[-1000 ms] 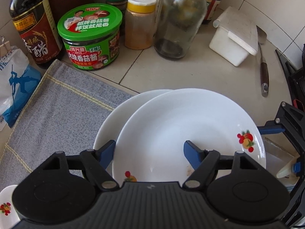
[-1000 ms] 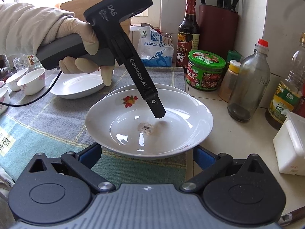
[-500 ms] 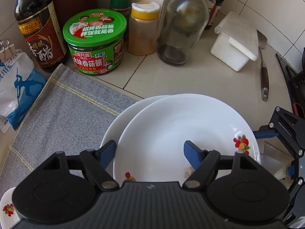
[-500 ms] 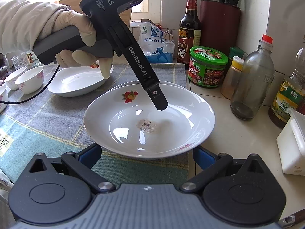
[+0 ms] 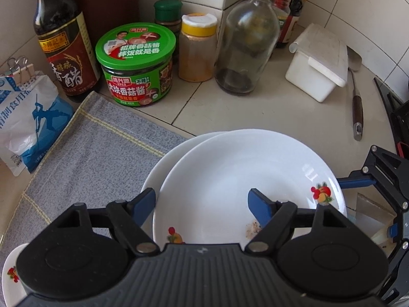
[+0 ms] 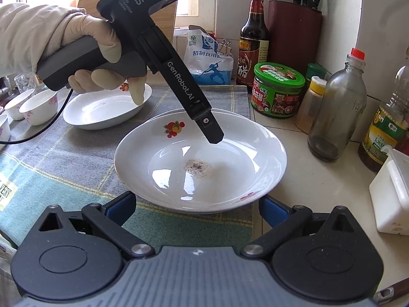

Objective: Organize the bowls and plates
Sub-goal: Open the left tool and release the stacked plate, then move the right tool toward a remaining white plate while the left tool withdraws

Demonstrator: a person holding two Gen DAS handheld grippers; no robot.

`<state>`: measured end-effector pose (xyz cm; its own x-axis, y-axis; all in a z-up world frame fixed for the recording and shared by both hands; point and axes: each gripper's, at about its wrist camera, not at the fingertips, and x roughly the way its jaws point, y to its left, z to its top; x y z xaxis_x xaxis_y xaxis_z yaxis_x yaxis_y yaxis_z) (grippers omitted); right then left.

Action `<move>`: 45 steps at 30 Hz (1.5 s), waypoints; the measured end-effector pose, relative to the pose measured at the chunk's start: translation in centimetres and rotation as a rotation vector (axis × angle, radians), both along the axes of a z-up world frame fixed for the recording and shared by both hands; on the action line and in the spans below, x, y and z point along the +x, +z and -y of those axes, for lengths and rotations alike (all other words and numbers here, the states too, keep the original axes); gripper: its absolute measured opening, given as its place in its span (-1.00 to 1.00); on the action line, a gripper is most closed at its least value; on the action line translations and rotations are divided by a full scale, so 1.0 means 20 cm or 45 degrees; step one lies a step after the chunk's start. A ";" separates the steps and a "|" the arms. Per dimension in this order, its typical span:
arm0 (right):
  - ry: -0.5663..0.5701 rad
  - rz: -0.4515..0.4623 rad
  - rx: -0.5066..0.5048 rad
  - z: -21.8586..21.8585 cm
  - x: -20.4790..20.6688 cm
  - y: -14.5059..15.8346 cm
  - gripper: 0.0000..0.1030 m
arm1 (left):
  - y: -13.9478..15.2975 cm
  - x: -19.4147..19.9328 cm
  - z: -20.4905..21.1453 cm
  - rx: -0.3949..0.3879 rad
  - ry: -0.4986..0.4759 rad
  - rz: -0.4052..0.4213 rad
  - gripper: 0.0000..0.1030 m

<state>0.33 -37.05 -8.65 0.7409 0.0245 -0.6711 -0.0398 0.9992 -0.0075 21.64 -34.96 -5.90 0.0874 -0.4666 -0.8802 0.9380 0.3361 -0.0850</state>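
Note:
A white deep plate with fruit prints (image 5: 242,176) (image 6: 230,138) rests on a second white plate (image 5: 163,168) (image 6: 179,112), shifted off its centre. There is a brown crumb stain in its middle. My left gripper (image 5: 202,203) is open and hangs just above the top plate, its rim between the fingers; in the right wrist view its tip (image 6: 213,134) is over the plate's far side. My right gripper (image 6: 196,204) is open at the plate's near rim, not touching. A third white plate (image 6: 102,107) lies further left on the cloth.
A striped cloth (image 6: 64,158) covers the counter's left part. Small flowered bowls (image 6: 38,106) stand at the far left. Vinegar bottle (image 5: 61,46), green-lidded jar (image 5: 136,64), spice shaker (image 5: 196,48), glass bottle (image 5: 245,43), white box (image 5: 317,61), salt bag (image 5: 28,117) and a knife (image 5: 356,110) ring the back.
My left gripper has risen and drawn back a little from the top plate, still open. The plates and the right gripper have hardly moved.

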 end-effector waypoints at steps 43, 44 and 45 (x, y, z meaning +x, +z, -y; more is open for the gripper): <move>-0.019 0.091 0.065 -0.41 0.19 0.20 1.00 | -0.09 -0.36 -1.24 -0.214 0.852 0.270 0.82; -0.030 0.085 0.054 -0.43 0.19 0.21 1.00 | -0.10 -0.35 -1.25 -0.218 0.845 0.276 0.82; -0.044 0.080 0.044 -0.45 0.19 0.22 1.00 | -0.11 -0.33 -1.24 -0.224 0.843 0.283 0.82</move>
